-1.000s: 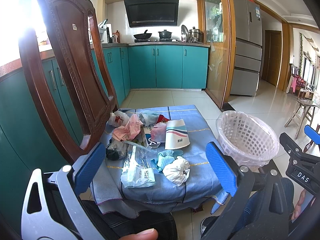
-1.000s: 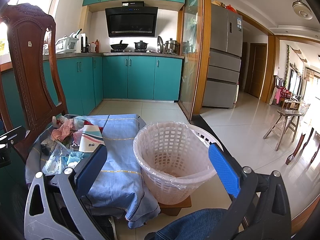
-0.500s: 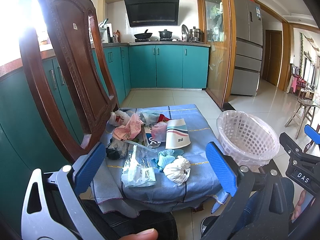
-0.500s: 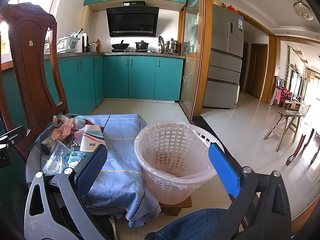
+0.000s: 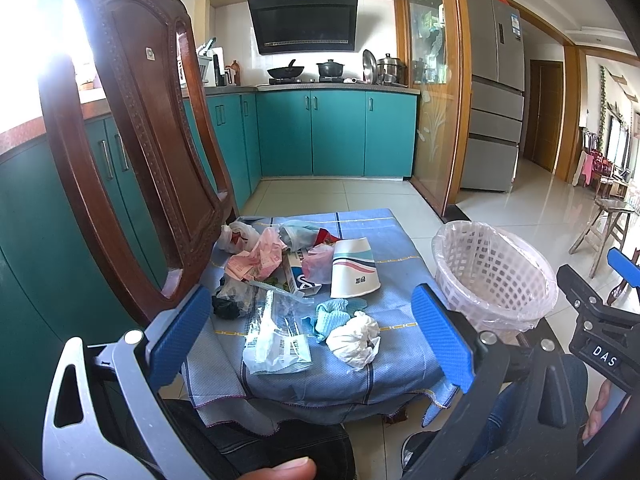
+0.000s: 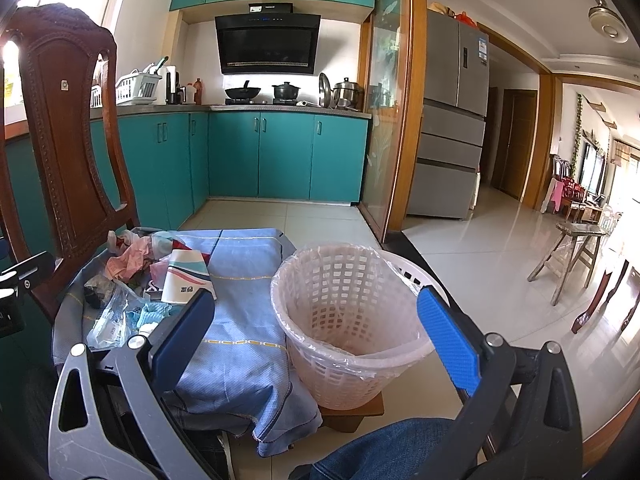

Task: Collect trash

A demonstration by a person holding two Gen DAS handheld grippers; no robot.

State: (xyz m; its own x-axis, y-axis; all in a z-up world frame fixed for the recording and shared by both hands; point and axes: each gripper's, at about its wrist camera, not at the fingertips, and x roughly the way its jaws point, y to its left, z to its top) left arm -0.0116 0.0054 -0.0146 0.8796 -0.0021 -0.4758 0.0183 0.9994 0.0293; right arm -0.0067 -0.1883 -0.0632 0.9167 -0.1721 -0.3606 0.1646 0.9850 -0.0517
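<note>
A low table under a blue cloth (image 5: 384, 240) carries a heap of trash: a crumpled white tissue (image 5: 354, 340), a clear plastic wrapper (image 5: 276, 340), a light blue rag (image 5: 330, 314), a paper cup (image 5: 354, 268) lying on its side, pink crumpled paper (image 5: 256, 258) and a black lump (image 5: 228, 304). A pale pink mesh waste basket (image 6: 348, 320) with a plastic liner stands right of the table. My left gripper (image 5: 312, 340) is open and empty, held back from the table's near edge. My right gripper (image 6: 316, 332) is open and empty, in front of the basket.
A dark wooden chair back (image 5: 144, 140) stands at the table's left side. Teal kitchen cabinets (image 5: 336, 132) run behind, a fridge (image 5: 496, 92) to the right, tiled floor (image 6: 480, 264) beyond, a wooden stool (image 6: 576, 252) far right. The basket sits on a small wooden block (image 6: 352, 412).
Both views have shifted very slightly closer to the table and basket. Both grippers stay open and the trash has not moved.
</note>
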